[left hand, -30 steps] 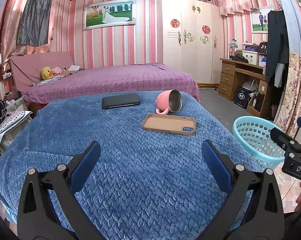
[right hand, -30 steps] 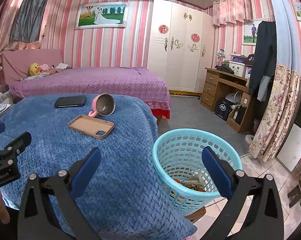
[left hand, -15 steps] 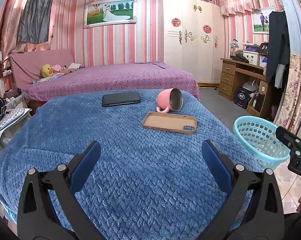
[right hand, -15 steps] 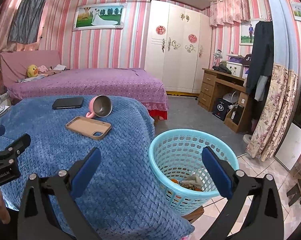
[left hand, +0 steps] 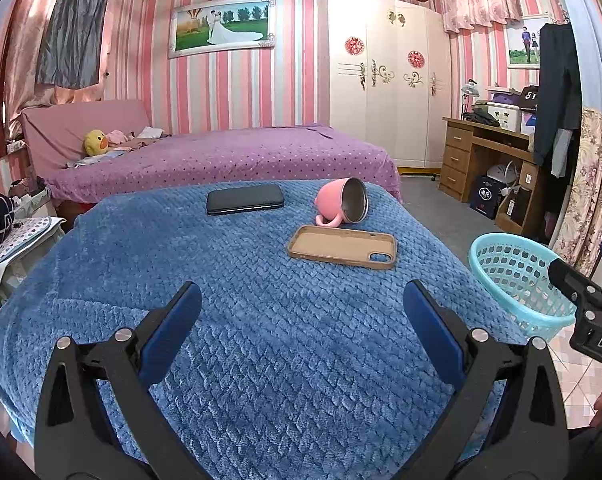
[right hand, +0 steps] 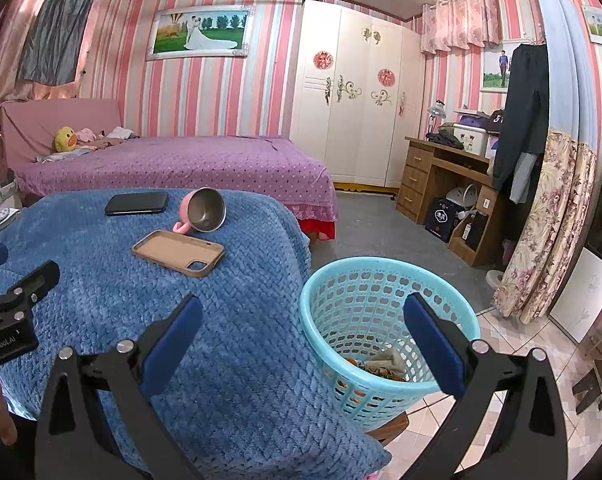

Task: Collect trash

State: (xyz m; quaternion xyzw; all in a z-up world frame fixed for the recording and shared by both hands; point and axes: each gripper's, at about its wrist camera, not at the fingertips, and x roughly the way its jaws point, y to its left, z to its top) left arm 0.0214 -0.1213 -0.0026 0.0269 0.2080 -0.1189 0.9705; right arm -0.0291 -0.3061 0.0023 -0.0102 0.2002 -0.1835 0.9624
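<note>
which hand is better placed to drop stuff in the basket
Right. Its open tongs hang just over the basket, whose trash shows between them. The left tongs are open over the blue blanket, with the basket off to their right.

Bright even indoor light, sharp focus, fisheye bending, dark corners

Ahead of my left jaws spreads a surface draped in a blue knitted blanket point(left hand: 261, 320). On it, straight beyond them, lies a tan phone case point(left hand: 342, 246), hollow side up. Just past it a pink mug point(left hand: 343, 203) lies tipped on its side. Further left rests a dark phone point(left hand: 245, 199), flat.
</note>
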